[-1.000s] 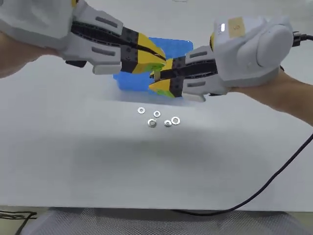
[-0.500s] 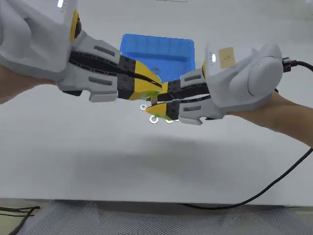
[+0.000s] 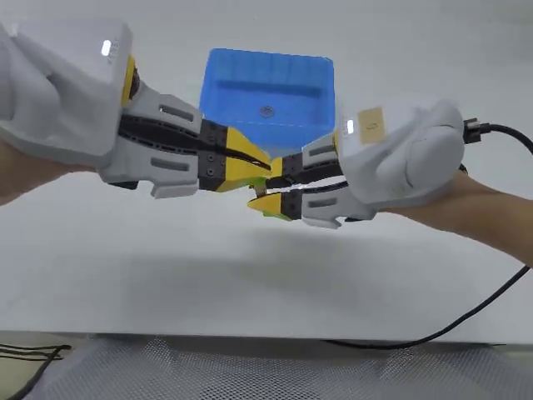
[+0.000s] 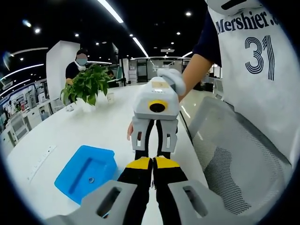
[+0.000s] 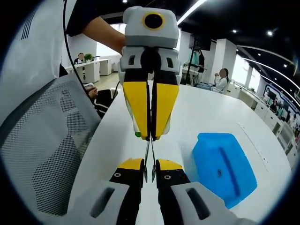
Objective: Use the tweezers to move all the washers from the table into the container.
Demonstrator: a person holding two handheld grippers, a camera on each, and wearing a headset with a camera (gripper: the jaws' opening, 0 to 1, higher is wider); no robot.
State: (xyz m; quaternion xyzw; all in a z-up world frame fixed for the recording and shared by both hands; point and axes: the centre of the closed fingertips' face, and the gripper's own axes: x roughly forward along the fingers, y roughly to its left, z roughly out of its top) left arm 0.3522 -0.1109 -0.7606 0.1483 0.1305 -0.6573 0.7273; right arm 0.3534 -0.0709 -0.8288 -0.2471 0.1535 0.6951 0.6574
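Right gripper [image 5: 150, 165], low in the centre of the right gripper view, has its yellow jaws drawn narrow about the thin metal tweezers [image 5: 149, 157]. Whether it actually presses them I cannot tell. Left gripper [image 5: 150, 135] reaches in from the top of that view, tip to tip with the right one, its jaws closed on the tweezers' other end.

In the head view the two meet at the centre of the frame, above the white desk [image 3: 166, 267]. Beyond them, at upper centre, sits the blue container [image 3: 218, 83], with one washer [image 3: 266, 111] lying on its floor.

My reading is that this is a handover or a regrip. If one gripper loosens before the other is firm, the tweezers could slip, twist or drop onto the desk. An off-centre squeeze could also misalign the tips, so they would fail to pinch a washer.
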